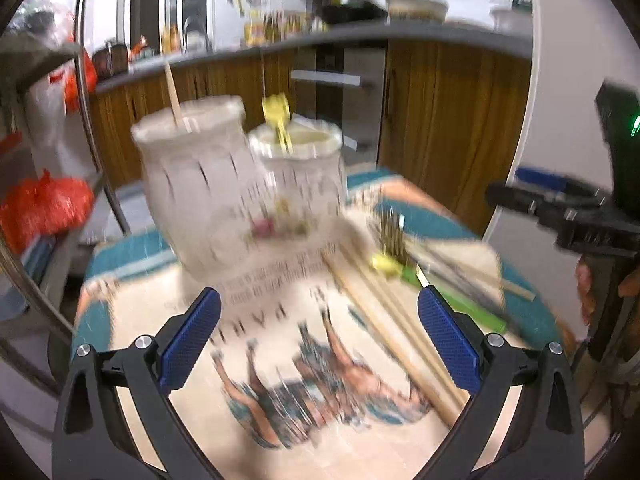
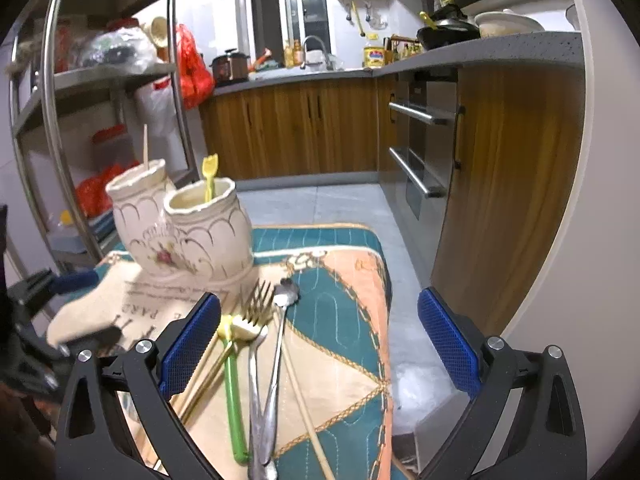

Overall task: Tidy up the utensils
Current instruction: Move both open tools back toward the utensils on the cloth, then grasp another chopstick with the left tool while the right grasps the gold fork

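Two cream ceramic holders stand on a patterned cloth. The left holder [image 2: 138, 208] has a wooden chopstick [image 2: 145, 146] in it; the right holder [image 2: 210, 236] has a yellow fork [image 2: 209, 178]. Loose utensils lie in front: a green-handled fork [image 2: 234, 380], a gold fork [image 2: 256, 304], a steel spoon [image 2: 280, 328] and a pale chopstick [image 2: 308, 412]. My right gripper [image 2: 319, 344] hovers open above them. In the blurred left wrist view my left gripper [image 1: 319, 344] is open and empty before the holders [image 1: 192, 176], with chopsticks [image 1: 392, 336] under its right finger.
The cloth-covered table [image 2: 344, 264] ends at its right edge above a grey floor. A metal shelf rack [image 2: 60, 92] with red bags stands on the left. Wooden kitchen cabinets [image 2: 304, 128] and an oven front [image 2: 420, 148] lie behind.
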A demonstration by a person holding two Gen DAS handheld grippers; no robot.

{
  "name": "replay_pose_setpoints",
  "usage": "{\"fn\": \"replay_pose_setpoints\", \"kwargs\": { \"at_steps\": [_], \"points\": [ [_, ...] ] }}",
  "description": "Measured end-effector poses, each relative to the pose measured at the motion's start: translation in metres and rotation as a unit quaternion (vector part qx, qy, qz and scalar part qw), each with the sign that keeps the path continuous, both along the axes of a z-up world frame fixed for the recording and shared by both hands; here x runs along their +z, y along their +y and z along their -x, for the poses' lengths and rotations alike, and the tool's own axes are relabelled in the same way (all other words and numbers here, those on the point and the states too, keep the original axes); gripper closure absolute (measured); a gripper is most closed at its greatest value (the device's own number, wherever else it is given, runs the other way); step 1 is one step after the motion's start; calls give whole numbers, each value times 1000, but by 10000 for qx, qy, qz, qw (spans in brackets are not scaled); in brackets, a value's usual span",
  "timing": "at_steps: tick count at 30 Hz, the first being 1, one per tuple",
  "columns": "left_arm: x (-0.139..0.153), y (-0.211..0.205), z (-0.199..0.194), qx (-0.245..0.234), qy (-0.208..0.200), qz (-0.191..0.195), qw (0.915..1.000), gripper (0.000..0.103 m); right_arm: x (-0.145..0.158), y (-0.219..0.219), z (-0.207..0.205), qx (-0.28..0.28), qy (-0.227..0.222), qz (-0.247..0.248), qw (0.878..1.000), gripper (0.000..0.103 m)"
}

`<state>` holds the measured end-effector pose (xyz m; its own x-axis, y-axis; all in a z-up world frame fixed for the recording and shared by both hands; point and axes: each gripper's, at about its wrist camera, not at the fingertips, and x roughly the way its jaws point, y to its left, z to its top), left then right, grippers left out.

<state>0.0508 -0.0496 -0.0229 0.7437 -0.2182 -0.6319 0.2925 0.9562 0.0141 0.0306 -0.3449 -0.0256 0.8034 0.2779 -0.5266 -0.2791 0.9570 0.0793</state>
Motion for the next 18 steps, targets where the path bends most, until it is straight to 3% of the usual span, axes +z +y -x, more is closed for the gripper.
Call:
{"fn": "replay_pose_setpoints", "kwargs": {
  "at_steps": [5, 10, 18],
  "points": [
    [-20, -8, -5, 114, 434, -119, 9989, 7, -8, 6, -2, 93, 165, 41, 9998, 5],
    [-25, -13, -7, 205, 699, -211, 9971, 16, -15, 8, -5, 80, 296, 30, 9995, 5],
    [-31, -36, -6, 28, 933, -363, 9950, 47, -16, 9, -5, 50, 350, 91, 9993, 5]
  ]
}}
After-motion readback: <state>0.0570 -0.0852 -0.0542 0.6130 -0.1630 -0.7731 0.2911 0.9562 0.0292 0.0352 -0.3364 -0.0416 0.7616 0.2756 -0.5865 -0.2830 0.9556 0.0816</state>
